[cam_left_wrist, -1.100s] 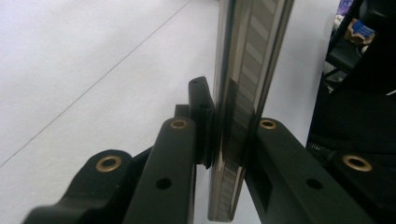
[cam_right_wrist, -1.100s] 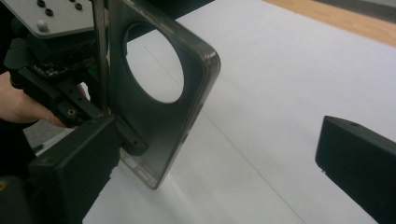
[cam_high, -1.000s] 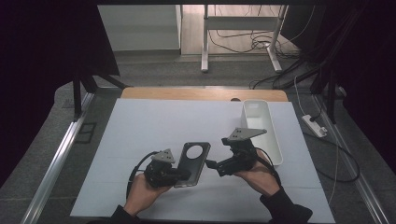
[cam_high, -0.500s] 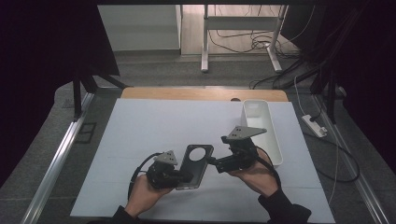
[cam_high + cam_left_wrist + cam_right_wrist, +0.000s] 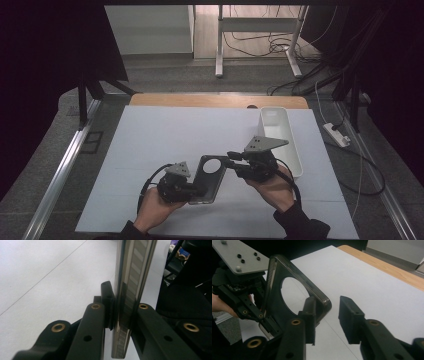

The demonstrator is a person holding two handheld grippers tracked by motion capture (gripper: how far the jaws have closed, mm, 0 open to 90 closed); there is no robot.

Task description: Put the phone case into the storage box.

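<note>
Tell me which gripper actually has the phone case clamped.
The left gripper: its jaws pinch the case. The right gripper, jaws just closing, has the case's corner between them, unpinched.

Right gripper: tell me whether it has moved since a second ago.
Yes, slightly. In the high view the right gripper has edged left, away from the white tray, to the phone case; its jaws have just been closing.

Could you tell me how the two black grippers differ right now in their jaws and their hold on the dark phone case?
The left gripper is clamped on the dark translucent phone case at its lower edge; the right gripper has just been closing, its jaws still gapped around the case's upper corner. The left gripper carries the case; the right does not yet. Both are black, hand-held and two-jawed.
</note>
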